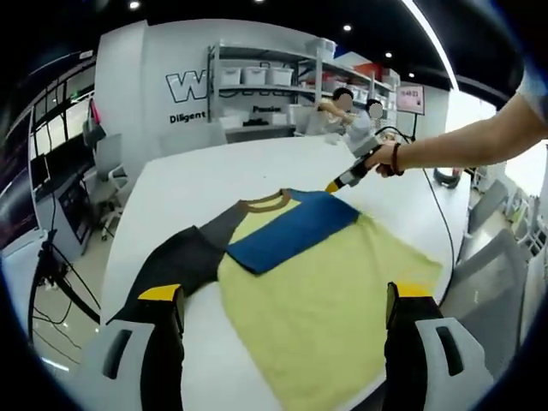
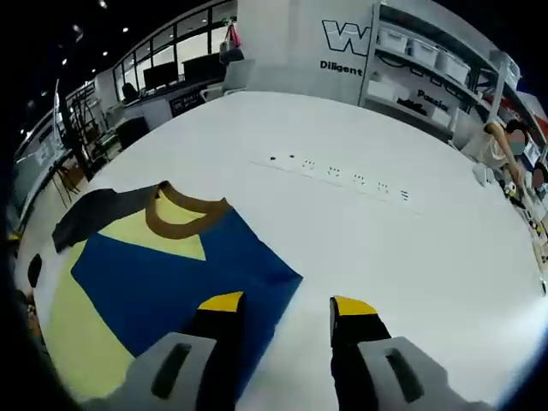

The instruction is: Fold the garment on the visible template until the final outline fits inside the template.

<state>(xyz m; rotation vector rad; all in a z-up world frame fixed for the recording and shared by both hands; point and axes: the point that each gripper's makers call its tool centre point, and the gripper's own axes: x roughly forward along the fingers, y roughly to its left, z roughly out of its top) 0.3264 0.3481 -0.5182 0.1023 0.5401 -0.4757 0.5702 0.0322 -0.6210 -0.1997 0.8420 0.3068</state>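
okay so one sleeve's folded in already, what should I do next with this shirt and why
Probably take the dark sleeve with the left gripper and fold it inward over the yellow shirt. The blue sleeve already lies across the chest near the brown collar, while the dark one still sticks out sideways on the white table.

Bright, even ceiling spotlights (image 1: 134, 5); soft shadows; strong fisheye bending at edges; centre sharp.

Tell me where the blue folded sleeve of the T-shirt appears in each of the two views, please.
Left gripper view: the blue sleeve lies at centre, folded over the yellow body, beyond both jaws.
Right gripper view: the blue sleeve is lower left, its edge beside the left jaw.
Shared landmark: the brown collar, directly touching the blue sleeve.
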